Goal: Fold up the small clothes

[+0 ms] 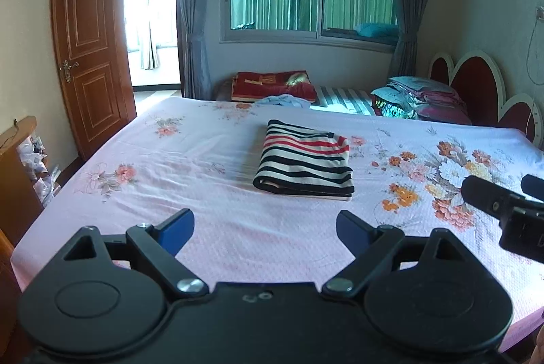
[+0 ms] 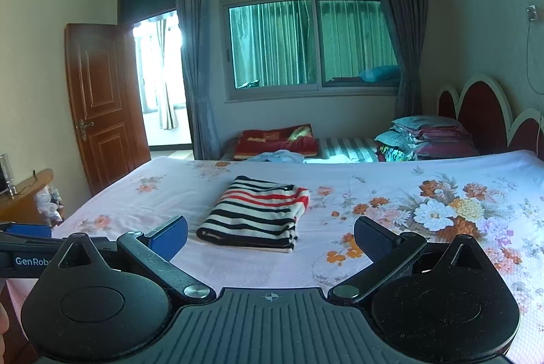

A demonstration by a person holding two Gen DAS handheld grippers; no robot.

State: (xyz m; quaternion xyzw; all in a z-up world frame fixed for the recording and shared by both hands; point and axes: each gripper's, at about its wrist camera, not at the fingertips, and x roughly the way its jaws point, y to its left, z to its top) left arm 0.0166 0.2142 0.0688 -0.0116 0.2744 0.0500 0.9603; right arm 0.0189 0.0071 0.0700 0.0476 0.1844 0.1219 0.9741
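Observation:
A striped garment (image 1: 304, 160), black, white and red, lies folded into a neat rectangle in the middle of the bed; it also shows in the right wrist view (image 2: 256, 214). My left gripper (image 1: 265, 229) is open and empty, held above the sheet short of the garment. My right gripper (image 2: 270, 236) is open and empty, just in front of the garment's near edge. The right gripper also shows at the right edge of the left wrist view (image 1: 499, 197), and the left gripper shows at the left edge of the right wrist view (image 2: 23, 245).
The bed has a pink floral sheet (image 1: 204, 167). A light blue garment (image 1: 282, 100) lies crumpled at the far edge. Folded bedding and pillows (image 1: 418, 99) sit by the red headboard (image 1: 476, 82). A red blanket (image 1: 272, 85) lies beyond. A wooden door (image 1: 88, 58) stands open at left.

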